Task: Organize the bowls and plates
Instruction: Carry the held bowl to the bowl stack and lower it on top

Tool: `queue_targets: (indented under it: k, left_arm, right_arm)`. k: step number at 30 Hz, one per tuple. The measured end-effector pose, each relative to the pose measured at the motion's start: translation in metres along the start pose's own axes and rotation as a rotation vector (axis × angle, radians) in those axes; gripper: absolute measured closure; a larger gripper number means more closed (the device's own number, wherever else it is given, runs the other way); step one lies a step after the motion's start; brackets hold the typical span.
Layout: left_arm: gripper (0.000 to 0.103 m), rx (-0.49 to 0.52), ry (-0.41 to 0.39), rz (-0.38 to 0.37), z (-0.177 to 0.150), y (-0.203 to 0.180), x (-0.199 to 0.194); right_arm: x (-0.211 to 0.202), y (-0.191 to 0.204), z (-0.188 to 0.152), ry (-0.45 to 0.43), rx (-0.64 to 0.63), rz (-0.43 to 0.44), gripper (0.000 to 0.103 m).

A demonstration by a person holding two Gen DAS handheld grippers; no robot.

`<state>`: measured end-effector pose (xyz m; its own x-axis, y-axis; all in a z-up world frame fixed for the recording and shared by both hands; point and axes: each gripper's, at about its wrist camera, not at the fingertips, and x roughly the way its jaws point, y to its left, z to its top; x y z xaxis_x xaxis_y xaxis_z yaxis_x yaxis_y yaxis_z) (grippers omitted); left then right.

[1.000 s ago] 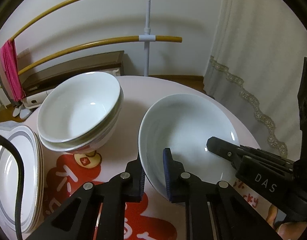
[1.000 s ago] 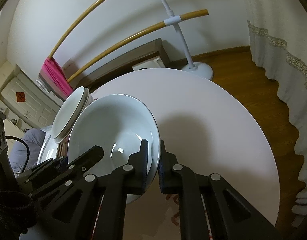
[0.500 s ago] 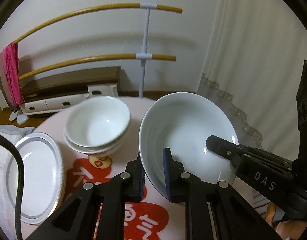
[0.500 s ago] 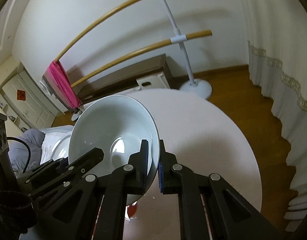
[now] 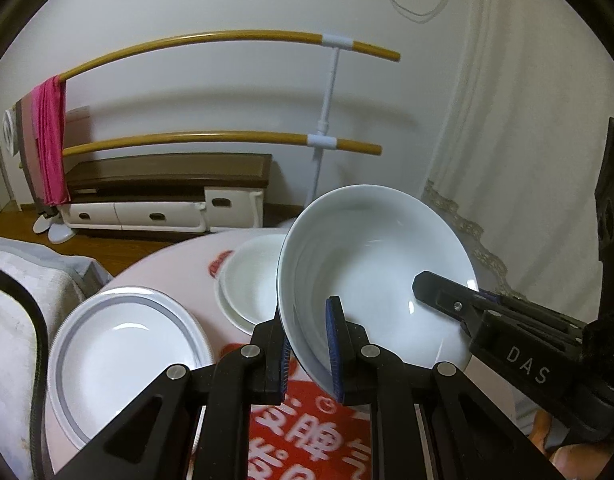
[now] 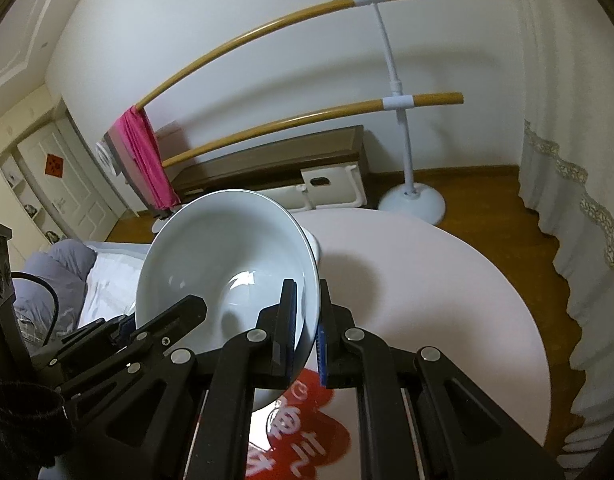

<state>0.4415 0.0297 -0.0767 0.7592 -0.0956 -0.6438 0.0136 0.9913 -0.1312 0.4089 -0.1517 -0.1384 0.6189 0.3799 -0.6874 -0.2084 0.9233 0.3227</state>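
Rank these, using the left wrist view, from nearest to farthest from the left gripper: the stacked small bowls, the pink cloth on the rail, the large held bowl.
1. Large held bowl, clamped in the left gripper.
2. Stacked small bowls, on the table just behind.
3. Pink cloth, far left on the rail.

Black fingers (image 5: 275, 356), blue pads, silver screws

Two tongs, the left tongs (image 5: 307, 344) and the right tongs (image 6: 307, 330), are showing. One big bowl (image 5: 371, 264) is showing. At least two stacked bowls (image 5: 251, 284) are sitting on the surface (image 6: 447, 288). One stack of plates (image 5: 119, 344) is sitting there; its count is unclear.
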Motion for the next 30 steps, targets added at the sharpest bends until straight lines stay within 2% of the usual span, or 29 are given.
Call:
queue_targets:
  k: [8, 18, 26, 30]
  left_arm:
    - [0.091, 0.001, 0.004, 0.038, 0.008, 0.015, 0.018]
    - [0.091, -0.005, 0.067, 0.060, 0.036, 0.020, 0.078]
    - [0.091, -0.004, 0.097, 0.054, 0.056, 0.022, 0.115]
    - [0.091, -0.003, 0.094, 0.053, 0.055, 0.025, 0.117]
  right_arm:
    - [0.034, 0.010, 0.011, 0.021, 0.004, -0.022, 0.095]
    - [0.083, 0.012, 0.015, 0.084, 0.006, -0.056, 0.094]
    - [0.099, 0.014, 0.015, 0.105, -0.013, -0.116, 0.093]
    - [0.101, 0.018, 0.015, 0.106, -0.025, -0.135, 0.092]
